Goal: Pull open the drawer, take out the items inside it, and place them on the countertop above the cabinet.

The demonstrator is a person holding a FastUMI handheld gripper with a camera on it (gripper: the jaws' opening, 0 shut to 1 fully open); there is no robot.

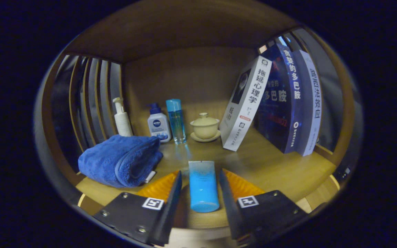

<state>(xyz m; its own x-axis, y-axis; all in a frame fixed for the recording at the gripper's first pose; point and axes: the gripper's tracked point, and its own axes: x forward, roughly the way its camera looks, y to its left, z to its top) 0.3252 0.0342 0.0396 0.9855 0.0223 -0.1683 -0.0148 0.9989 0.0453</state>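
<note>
A light blue tube (203,187) lies lengthwise on the wooden countertop (271,168), its crimped end pointing away from me and its rounded end towards me. My gripper (200,171) is open around it, one finger on each side. A narrow gap shows between the tube and the left finger. The right finger stands very close to the tube's edge. The drawer is out of sight below.
A folded blue towel (121,160) lies just left of the fingers. Along the back wall stand a white pump bottle (122,119), a white bottle with a blue pump (158,124), a clear blue bottle (176,120) and a lidded cup on a saucer (204,126). Books (281,100) lean at the right. Slatted walls (91,96) close both sides.
</note>
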